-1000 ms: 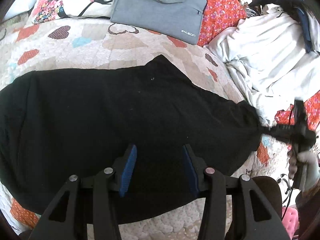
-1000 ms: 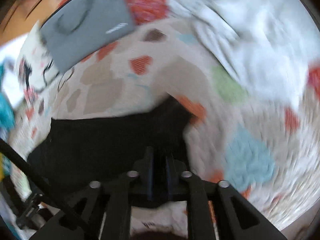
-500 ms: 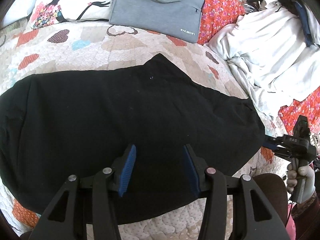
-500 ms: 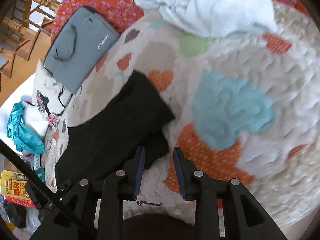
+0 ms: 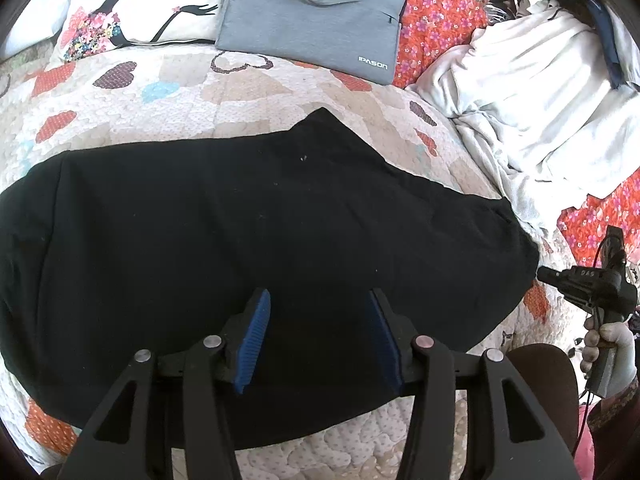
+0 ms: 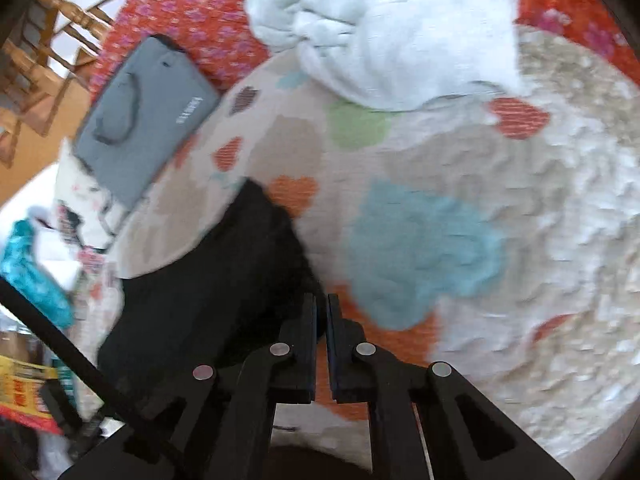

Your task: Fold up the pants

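Black pants [image 5: 260, 220] lie flat and lengthwise across the heart-patterned quilt [image 5: 160, 92]. My left gripper [image 5: 320, 320] hovers over their near edge, blue pads wide apart, open, with nothing held. My right gripper [image 5: 546, 274], held by a gloved hand [image 5: 608, 344], sits just off the pants' right end. In the right wrist view its fingers [image 6: 322, 304] stand shut with only a thin slit between them. The pants' end [image 6: 248, 272] lies just left of the tips, and I see no fabric between them.
A grey laptop bag [image 5: 312, 12] and a printed pillow [image 5: 132, 8] lie at the far side of the bed. A heap of white clothes [image 5: 540, 92] fills the right. Red floral bedding [image 5: 436, 12] lies behind it. A wooden chair [image 6: 48, 40] stands beyond the bed.
The right gripper was pulling the pants' right end to a point; it let go, drew back off the cloth and shut. The pants' end settled rounded. The left gripper stayed put.
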Demonstrator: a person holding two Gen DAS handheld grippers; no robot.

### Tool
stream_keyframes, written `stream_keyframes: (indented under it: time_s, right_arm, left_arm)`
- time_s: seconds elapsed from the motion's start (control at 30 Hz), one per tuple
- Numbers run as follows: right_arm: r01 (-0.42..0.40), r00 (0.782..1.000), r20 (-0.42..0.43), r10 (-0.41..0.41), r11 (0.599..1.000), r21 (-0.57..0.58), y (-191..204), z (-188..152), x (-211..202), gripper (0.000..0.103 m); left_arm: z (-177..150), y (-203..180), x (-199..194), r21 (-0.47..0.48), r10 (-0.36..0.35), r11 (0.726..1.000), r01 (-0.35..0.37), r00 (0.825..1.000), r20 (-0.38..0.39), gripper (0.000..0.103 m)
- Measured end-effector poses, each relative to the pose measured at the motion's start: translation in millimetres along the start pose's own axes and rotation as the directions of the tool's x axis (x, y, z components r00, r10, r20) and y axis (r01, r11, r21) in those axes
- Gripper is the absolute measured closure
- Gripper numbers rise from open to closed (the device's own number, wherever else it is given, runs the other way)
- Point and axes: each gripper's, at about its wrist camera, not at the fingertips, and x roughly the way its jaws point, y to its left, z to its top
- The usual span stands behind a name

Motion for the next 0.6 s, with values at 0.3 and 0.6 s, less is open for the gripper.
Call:
stream_keyframes:
  time_s: [0.3, 0.6]
  right_arm:
    - [-0.054, 0.993, 0.106, 0.061, 0.997, -0.062, 39, 9, -28, 0.07]
    - [-0.226, 0.969, -0.105, 0.225, 0.974, 0.006, 64, 10, 49, 0.067]
  left_arm:
    - [-1, -6, 2, 0.023, 0.003, 1.0, -0.003, 1.0, 0.002, 0.046]
    - [-2, -7, 1, 0.024, 0.003, 1.0, -0.003, 1.0, 0.002, 0.046]
